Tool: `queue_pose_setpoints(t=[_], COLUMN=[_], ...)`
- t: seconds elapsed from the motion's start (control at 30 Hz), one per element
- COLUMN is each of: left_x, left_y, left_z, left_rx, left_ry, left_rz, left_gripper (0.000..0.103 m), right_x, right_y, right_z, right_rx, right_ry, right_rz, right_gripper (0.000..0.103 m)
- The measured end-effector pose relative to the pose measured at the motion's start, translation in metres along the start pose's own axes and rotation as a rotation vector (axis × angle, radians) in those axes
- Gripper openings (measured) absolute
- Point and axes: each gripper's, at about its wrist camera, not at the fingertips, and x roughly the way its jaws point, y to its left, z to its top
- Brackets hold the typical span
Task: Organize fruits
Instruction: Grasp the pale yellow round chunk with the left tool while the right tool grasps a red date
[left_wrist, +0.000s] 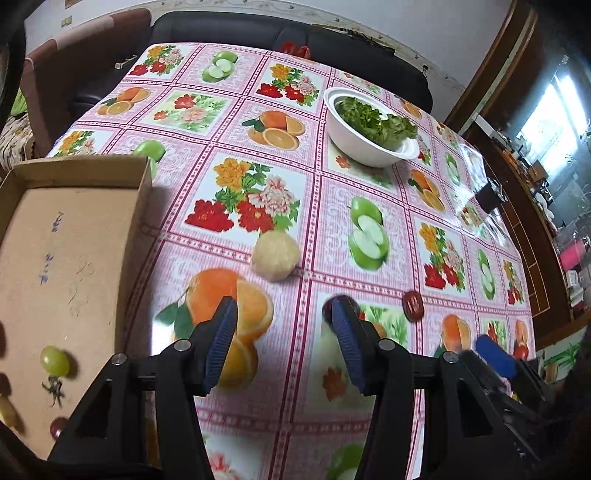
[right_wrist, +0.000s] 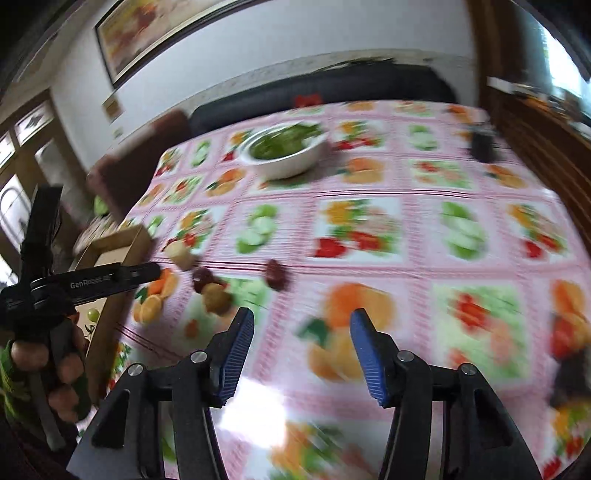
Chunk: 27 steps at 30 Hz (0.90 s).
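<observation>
table (left_wrist: 332, 206): fruit-print cloth | on it: cardboard box (left_wrist: 74, 236), salad bowl (left_wrist: 365, 144), pale fruit (left_wrist: 275, 254)

walls: white plaster (left_wrist: 424, 22) | seating: black leather sofa (left_wrist: 229, 29) behind table | right: dark wooden cabinet (left_wrist: 517, 206), bright window (left_wrist: 546, 122)

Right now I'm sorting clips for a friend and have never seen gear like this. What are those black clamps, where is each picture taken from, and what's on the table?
No robot here: a person holds a hand-squeezed clamp in each hand, each with a camera looking along its two blue-padded fingers. One picture looks out from the left gripper, the other from the right gripper; that second one is blurred, and at its left edge shows the hand holding the other tool.

Both stand open and hold nothing.

On the fruit-printed tablecloth lie a pale round fruit, a dark red fruit and a white bowl of greens. The cardboard box holds a green grape.
</observation>
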Motion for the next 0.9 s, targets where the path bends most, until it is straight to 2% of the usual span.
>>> queue_pose_setpoints(t=[0.23, 0.33, 0.4, 0.57, 0.6, 0.63, 0.67, 0.9], left_x=[0.023, 0.033, 0.040, 0.049, 0.049, 0.049, 0.048, 0.024], left_y=[0.001, 0.000, -0.001, -0.007, -0.008, -0.009, -0.009, -0.010], left_z=[0.014, 0.018, 0.019, 0.019, 0.018, 0.018, 0.017, -0.003], left_rx=[-0.019, -0.019, -0.016, 0.028, 0.036, 0.047, 0.055, 0.067], left_ry=[0.018, 0.028, 0.033, 0.016, 0.013, 0.008, 0.007, -0.016], left_rz=[0.017, 0.032, 0.044, 0.106, 0.115, 0.123, 0.128, 0.092], left_gripper=[0.052, 0.052, 0.052, 0.052, 0.048, 0.033, 0.031, 0.030], right_x=[0.057, 0.069, 0.078, 0.088, 0.088, 0.088, 0.087, 0.061], right_y=[0.012, 0.010, 0.009, 0.012, 0.013, 0.013, 0.012, 0.002], right_z=[0.026, 0.031, 0.032, 0.031, 0.030, 0.030, 0.029, 0.022], right_rx=[-0.022, -0.025, -0.025, -0.053, -0.058, -0.061, -0.054, 0.020], right_ry=[0.051, 0.066, 0.081, 0.093, 0.091, 0.091, 0.095, 0.077], right_rz=[-0.013, -0.021, -0.031, -0.052, -0.058, -0.063, -0.054, 0.015], right_gripper=[0.055, 0.051, 0.044, 0.041, 0.037, 0.032, 0.021, 0.021])
